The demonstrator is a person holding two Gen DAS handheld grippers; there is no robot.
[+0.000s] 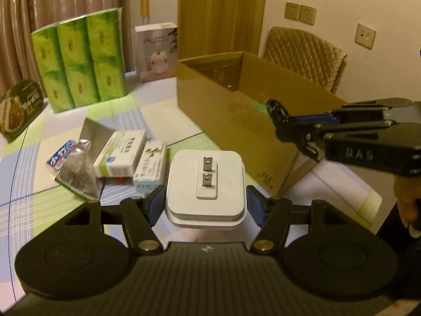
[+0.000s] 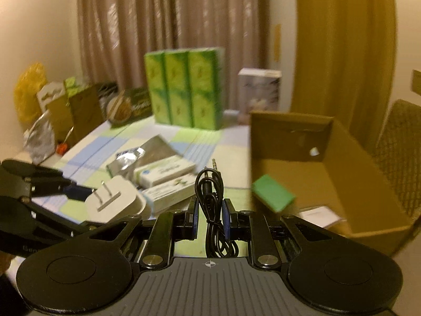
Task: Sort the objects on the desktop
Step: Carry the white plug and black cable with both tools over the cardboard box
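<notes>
My left gripper (image 1: 205, 206) is shut on a white plug adapter (image 1: 206, 181), its two metal prongs facing up, held above the checked tablecloth. In the right wrist view the same adapter (image 2: 115, 200) shows at the left in the left gripper (image 2: 84, 204). My right gripper (image 2: 209, 218) is shut on a coiled black audio cable (image 2: 209, 189), held near the near left corner of an open cardboard box (image 2: 368, 184). The left wrist view shows the right gripper (image 1: 280, 122) with the cable (image 1: 273, 106) over the box (image 1: 223, 110). A green block (image 2: 272, 196) lies inside the box.
Two medicine boxes (image 1: 121, 155) (image 1: 150, 169) and a silver foil pouch (image 1: 76, 171) lie on the table at the left. A green tissue pack (image 1: 79, 58) and a white carton (image 1: 156, 52) stand behind. A quilted chair (image 1: 302, 55) is beyond the box. Papers (image 2: 315, 214) lie in the box.
</notes>
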